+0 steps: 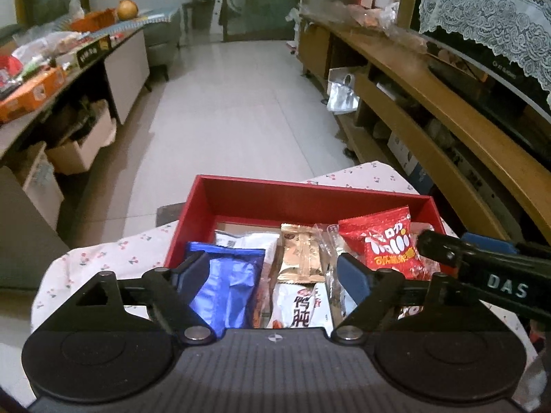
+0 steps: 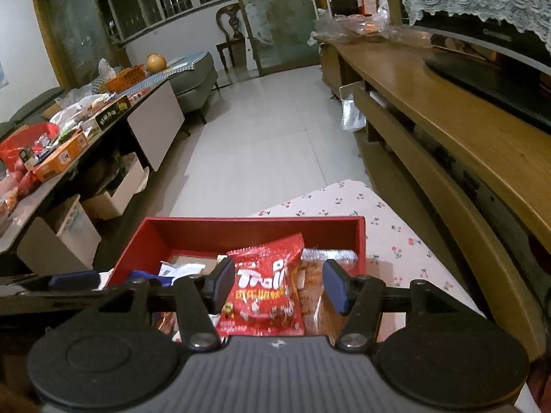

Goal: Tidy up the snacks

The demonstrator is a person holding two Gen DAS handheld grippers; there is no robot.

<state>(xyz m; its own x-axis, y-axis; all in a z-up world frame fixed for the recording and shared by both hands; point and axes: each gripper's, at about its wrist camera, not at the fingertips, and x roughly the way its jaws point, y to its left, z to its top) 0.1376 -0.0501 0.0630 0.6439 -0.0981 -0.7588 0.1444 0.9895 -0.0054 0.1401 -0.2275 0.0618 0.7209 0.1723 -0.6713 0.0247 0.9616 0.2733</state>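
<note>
A red box (image 1: 310, 189) (image 2: 255, 222) stands on a cherry-print cloth and holds several snack packets. My left gripper (image 1: 272, 275) hangs open over its near side, with a blue packet (image 1: 227, 285) lying by the left finger, a gold packet (image 1: 301, 254) and a white packet (image 1: 296, 309) under the gap. A red gummy packet (image 1: 382, 241) (image 2: 265, 289) lies in the box's right part. My right gripper (image 2: 279, 285) is open around it, with a gap at the right pad. A clear packet (image 2: 327, 254) lies behind. Each gripper shows at the other view's edge.
The cherry-print cloth (image 1: 103, 258) (image 2: 396, 241) covers the small surface under the box. A wooden TV cabinet (image 1: 430, 103) (image 2: 447, 103) runs along the right. A cluttered low table (image 1: 34, 86) (image 2: 51, 155) stands at the left, with tiled floor (image 1: 241, 103) between.
</note>
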